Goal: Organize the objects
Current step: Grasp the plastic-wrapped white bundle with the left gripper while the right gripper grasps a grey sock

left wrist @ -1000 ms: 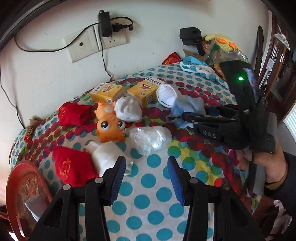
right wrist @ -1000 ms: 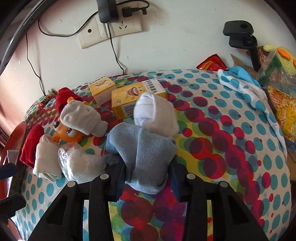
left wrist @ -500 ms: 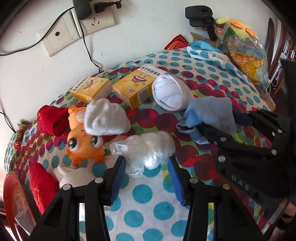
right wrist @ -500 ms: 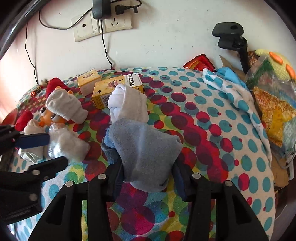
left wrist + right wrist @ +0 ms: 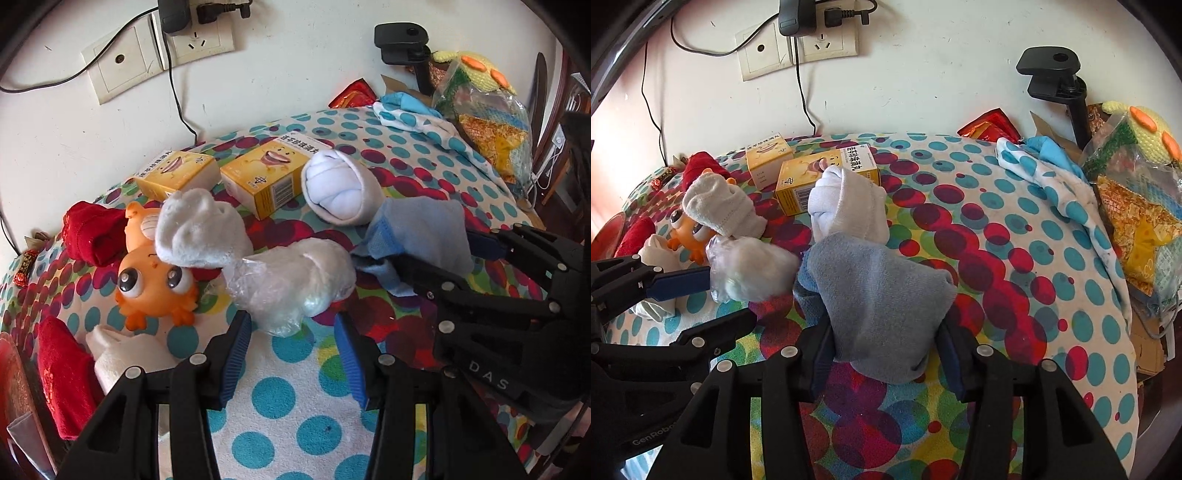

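Left hand-held gripper (image 5: 291, 347): black linkage arms showing silver screws, blue pads (image 5: 232, 362); right hand-held gripper (image 5: 882, 350) showing white "DAS" lettering.

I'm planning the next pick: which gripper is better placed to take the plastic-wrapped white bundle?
Left. The left gripper stands open right before the plastic-wrapped bundle, nothing between its fingers. The right gripper has the grey-blue sock between its fingers.

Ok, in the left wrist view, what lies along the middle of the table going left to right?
Red cloth → orange fish toy → plastic-wrapped bundle → grey-blue sock between the right gripper's fingers.
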The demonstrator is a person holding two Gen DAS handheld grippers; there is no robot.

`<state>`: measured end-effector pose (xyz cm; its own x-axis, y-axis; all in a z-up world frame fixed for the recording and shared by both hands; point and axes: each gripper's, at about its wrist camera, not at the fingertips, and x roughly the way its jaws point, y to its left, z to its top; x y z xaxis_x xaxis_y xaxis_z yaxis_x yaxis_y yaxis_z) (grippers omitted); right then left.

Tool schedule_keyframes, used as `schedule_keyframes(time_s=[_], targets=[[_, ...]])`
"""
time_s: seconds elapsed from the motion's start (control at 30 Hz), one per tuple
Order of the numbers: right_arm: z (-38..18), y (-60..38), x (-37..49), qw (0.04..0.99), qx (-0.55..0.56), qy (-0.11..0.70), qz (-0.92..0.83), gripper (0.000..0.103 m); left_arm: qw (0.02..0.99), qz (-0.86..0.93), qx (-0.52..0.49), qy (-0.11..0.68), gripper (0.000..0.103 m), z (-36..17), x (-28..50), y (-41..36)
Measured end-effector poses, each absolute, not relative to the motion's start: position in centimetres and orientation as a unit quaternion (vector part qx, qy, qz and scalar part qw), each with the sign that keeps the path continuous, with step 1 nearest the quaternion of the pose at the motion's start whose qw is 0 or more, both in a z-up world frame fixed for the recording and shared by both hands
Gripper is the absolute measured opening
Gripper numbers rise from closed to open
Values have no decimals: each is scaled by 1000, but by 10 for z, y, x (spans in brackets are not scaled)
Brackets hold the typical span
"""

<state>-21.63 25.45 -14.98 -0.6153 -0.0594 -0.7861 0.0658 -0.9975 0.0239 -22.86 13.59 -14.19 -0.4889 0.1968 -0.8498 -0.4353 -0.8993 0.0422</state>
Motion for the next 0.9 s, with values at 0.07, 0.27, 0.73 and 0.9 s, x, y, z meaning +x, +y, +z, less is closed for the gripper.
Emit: schedule_keyframes(time_s=[0.07,0.27,0.73,0.9], targets=[[-150,254,-216,35,437,3,-899,48,191,854,-465,136,48,-140,-225,139],[-150,254,-216,36,437,3,-899,48,193,852,-440,208,48,-134,-217,149],[-150,255,-216,36,436,2,-899,49,214,836,-443,242,48,-132,-237,151],[-150,255,-216,36,437,2,-899,49,213,837,-454,220,40,-139,-243,155]])
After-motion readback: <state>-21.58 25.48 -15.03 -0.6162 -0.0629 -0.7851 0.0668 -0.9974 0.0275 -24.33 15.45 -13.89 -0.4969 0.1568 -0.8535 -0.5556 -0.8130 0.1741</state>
